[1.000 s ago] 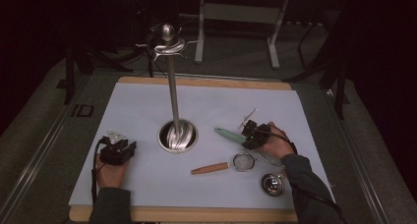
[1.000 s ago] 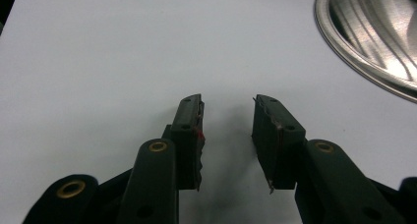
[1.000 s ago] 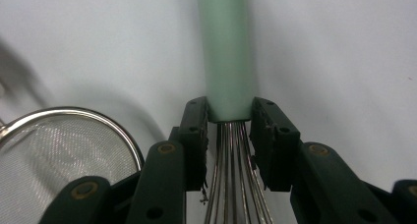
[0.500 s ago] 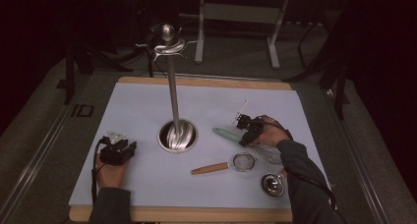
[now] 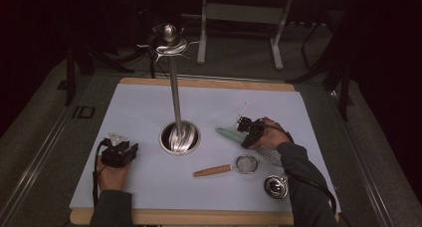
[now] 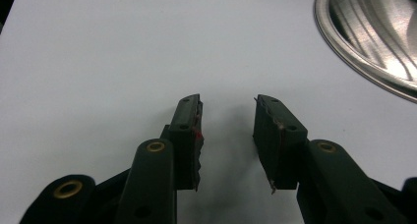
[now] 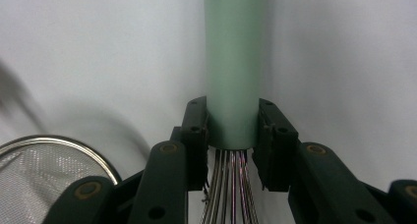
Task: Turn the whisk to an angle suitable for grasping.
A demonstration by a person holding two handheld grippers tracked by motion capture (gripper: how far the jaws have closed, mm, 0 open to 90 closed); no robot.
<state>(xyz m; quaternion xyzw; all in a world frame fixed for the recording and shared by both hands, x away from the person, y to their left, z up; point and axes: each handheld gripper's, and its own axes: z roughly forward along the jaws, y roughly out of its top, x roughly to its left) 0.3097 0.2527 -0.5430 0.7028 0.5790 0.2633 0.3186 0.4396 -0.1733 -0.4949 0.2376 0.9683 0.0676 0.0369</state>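
The right gripper [image 7: 231, 130], its jaws just closing, clamps the mint-green-handled wire whisk [image 7: 235, 62] right of the steel stand [image 5: 180, 136], gripping where handle meets wires for control. The left gripper [image 6: 227, 130] rests open, empty.

left gripper [image 5: 130, 150]: fingers apart, low over table | right gripper [image 5: 244, 130]: fingers just closing on whisk handle [image 7: 235, 62]

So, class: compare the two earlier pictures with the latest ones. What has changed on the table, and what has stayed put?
The right gripper has slid a little leftward along the whisk, and its jaws have just been closing; they now clamp the green handle where the wires begin. The left gripper stays open on the bare mat. The strainer, the small round metal piece and the stand lie as before.
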